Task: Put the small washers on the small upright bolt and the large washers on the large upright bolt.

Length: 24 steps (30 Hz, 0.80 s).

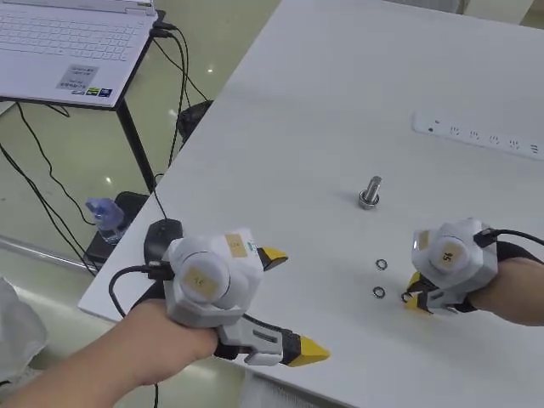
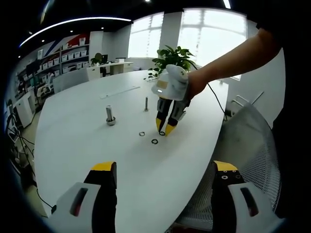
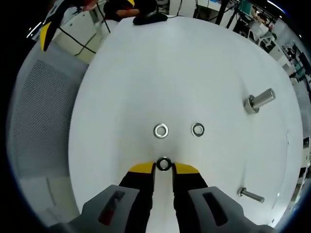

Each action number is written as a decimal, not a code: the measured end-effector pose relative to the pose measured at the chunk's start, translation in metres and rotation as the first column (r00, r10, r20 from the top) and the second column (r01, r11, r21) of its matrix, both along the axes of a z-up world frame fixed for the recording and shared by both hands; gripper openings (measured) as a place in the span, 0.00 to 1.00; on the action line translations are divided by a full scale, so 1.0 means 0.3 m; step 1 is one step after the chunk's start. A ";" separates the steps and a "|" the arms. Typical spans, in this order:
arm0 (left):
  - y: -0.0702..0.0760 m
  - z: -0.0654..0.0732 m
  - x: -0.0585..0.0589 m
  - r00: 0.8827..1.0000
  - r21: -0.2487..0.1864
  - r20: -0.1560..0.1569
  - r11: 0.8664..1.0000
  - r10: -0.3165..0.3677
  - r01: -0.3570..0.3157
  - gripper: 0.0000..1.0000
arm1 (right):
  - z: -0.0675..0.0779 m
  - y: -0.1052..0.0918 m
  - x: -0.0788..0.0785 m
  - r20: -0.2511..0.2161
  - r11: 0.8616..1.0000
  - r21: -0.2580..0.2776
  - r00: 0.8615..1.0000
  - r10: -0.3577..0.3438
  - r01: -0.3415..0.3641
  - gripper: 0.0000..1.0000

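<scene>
1 washer [image 3: 164, 163] pinched flat on the table [image 3: 146, 73] by the closed right gripper [image 3: 164, 168], with 2 loose washers [image 3: 161, 130] just ahead. Pickup step, looks like. Next up: lift and thread onto the big bolt [image 3: 260, 99] or small bolt [image 3: 251, 195]; can't really tell its size. Right wrist tipped down. Left gripper [image 2: 165, 170] wide open, empty, hovering by the near edge.
</scene>
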<state>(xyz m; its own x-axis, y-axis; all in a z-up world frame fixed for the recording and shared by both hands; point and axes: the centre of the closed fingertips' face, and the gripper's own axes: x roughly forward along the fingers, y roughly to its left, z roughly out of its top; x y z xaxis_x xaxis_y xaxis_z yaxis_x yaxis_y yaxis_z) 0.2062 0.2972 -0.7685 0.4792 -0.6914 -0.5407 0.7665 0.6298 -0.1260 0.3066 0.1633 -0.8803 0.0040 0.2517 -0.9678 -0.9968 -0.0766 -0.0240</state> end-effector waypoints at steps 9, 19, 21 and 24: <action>-0.004 0.000 -0.002 1.000 -0.005 -0.001 1.000 0.004 -0.004 0.78 | -0.001 0.001 0.001 0.001 1.000 -0.014 1.000 -0.021 0.021 0.14; -0.006 0.004 0.000 1.000 -0.004 0.000 1.000 0.007 -0.007 0.77 | 0.002 0.004 0.006 -0.031 0.994 0.024 0.994 -0.107 0.107 0.12; -0.007 0.004 0.000 1.000 -0.003 0.001 1.000 0.008 -0.008 0.77 | 0.002 0.001 0.003 -0.033 0.994 0.022 0.993 -0.110 0.111 0.12; -0.009 0.001 0.001 1.000 -0.003 -0.001 1.000 0.009 -0.009 0.77 | 0.011 -0.005 0.002 -0.040 0.994 0.016 0.993 -0.108 0.108 0.12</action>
